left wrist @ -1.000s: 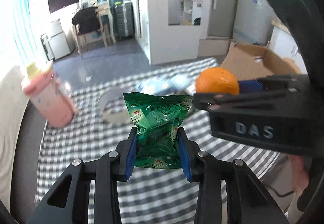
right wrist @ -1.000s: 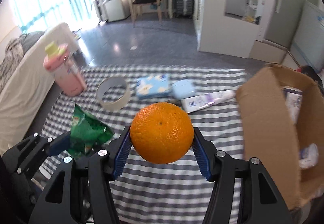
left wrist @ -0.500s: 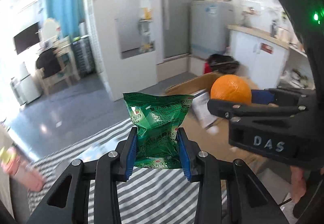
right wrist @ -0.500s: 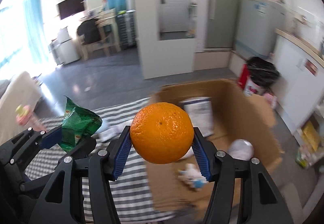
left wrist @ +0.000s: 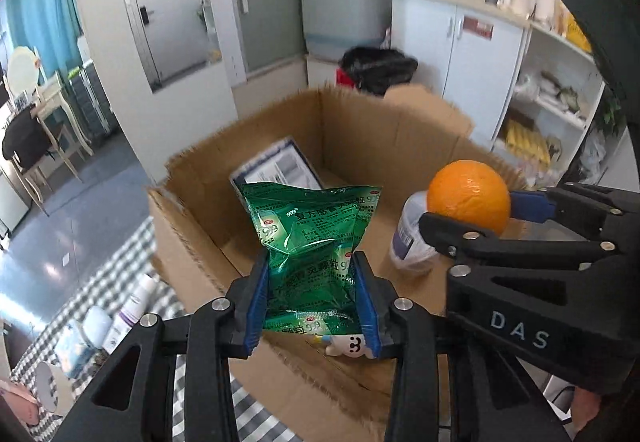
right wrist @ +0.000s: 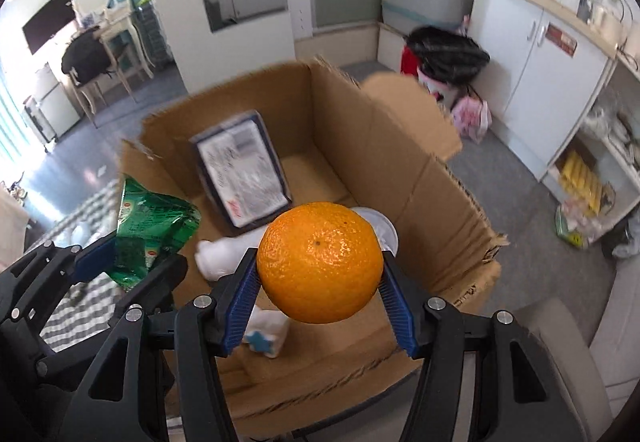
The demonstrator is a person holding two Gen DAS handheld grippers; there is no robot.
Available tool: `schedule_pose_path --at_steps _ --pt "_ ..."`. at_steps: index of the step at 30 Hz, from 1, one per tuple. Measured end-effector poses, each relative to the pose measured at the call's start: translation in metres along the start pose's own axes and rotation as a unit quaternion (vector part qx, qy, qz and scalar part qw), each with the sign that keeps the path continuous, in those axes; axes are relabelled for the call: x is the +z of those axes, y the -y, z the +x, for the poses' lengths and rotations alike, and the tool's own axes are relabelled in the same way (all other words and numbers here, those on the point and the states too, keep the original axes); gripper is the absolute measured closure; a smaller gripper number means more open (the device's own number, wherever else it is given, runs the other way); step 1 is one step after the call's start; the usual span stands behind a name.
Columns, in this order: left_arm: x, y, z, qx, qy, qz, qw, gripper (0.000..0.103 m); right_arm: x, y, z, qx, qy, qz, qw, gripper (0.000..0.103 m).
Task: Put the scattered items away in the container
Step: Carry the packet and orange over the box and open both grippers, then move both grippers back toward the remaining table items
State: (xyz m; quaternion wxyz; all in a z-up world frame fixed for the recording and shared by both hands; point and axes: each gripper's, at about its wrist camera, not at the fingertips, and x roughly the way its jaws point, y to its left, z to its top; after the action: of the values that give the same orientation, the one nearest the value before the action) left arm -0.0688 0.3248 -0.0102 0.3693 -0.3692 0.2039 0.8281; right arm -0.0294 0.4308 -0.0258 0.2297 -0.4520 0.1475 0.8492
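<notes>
The left gripper (left wrist: 312,290) has its two blue pads clamped on one green packet (left wrist: 312,238), held above the near left side of the one cardboard box (left wrist: 192,218). The right gripper (right wrist: 320,290) has its fingers pressed on one orange (right wrist: 319,268), held over the box's near right part. Four things lie inside the box: a flat dark-edged package (right wrist: 240,170) leaning on the far left wall, a white tub (left wrist: 408,238), a white soft toy (right wrist: 218,256) and a small white item with a blue star (right wrist: 266,334).
</notes>
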Motion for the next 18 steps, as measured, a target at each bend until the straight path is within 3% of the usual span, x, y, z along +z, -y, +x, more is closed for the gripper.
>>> schedule_pose_path --at_steps 4,5,6,8,11,18 --pt "-0.002 0.001 0.018 0.007 -0.016 0.004 0.9998 0.054 0.0 0.01 0.015 0.015 -0.012 0.012 1.0 0.045" --pt "-0.003 0.001 0.019 0.004 -0.016 0.006 0.9999 0.046 0.0 0.013 0.018 0.018 -0.012 0.015 1.0 0.045" --pt "-0.005 0.003 0.018 0.007 -0.013 0.006 0.9999 0.025 0.001 0.014 0.018 0.016 -0.008 0.016 1.0 0.044" --pt "-0.005 0.0 0.013 0.025 0.006 0.0 0.9997 0.0 0.004 0.014 0.014 0.012 0.004 0.017 1.0 0.027" --pt "-0.006 -0.003 0.002 0.038 0.038 0.006 0.9986 0.0 0.007 0.017 0.006 0.025 0.021 0.023 0.999 0.027" --pt "-0.01 -0.018 0.003 0.052 0.022 -0.005 0.9984 0.0 0.005 0.012 -0.003 0.035 0.028 0.029 0.999 0.027"
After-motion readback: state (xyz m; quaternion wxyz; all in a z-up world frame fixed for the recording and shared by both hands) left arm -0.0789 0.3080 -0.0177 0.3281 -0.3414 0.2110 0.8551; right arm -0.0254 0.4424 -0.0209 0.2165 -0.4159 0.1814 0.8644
